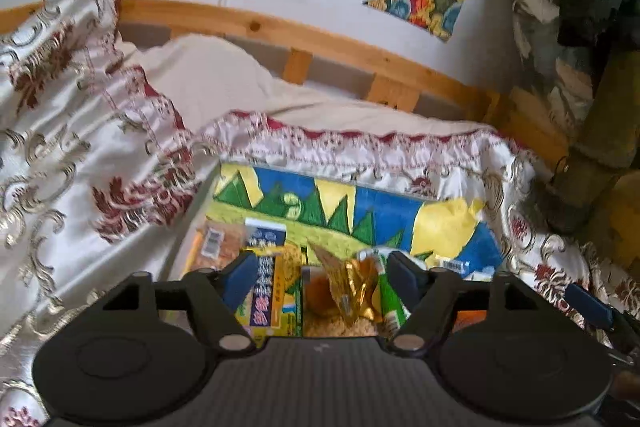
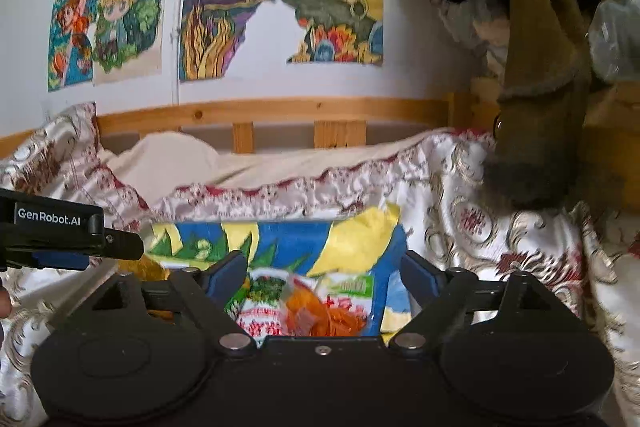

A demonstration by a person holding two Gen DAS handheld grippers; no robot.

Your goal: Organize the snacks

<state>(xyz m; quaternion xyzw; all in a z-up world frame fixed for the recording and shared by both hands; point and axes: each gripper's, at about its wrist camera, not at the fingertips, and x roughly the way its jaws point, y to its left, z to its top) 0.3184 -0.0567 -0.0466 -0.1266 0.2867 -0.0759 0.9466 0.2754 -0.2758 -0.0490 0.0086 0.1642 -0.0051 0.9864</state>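
Snacks lie on a colourful painted sheet (image 1: 360, 203) on the bed. In the left wrist view my left gripper (image 1: 320, 267) is open above a clear packet with a brown cake and gold foil (image 1: 340, 291). A blue and yellow box (image 1: 266, 291) lies by its left finger, a green and white packet (image 1: 390, 303) by its right finger, and a barcode packet (image 1: 212, 243) further left. In the right wrist view my right gripper (image 2: 324, 271) is open above a green, white and red packet with orange snacks (image 2: 316, 311). The left gripper also shows at the left edge there (image 2: 60, 235).
Patterned cream and red bedding (image 1: 80, 147) is bunched around the sheet on the left, back and right. A wooden bed rail (image 2: 280, 115) runs behind, under a wall with drawings. Dark clothes and a brown garment (image 2: 540, 107) hang at the right.
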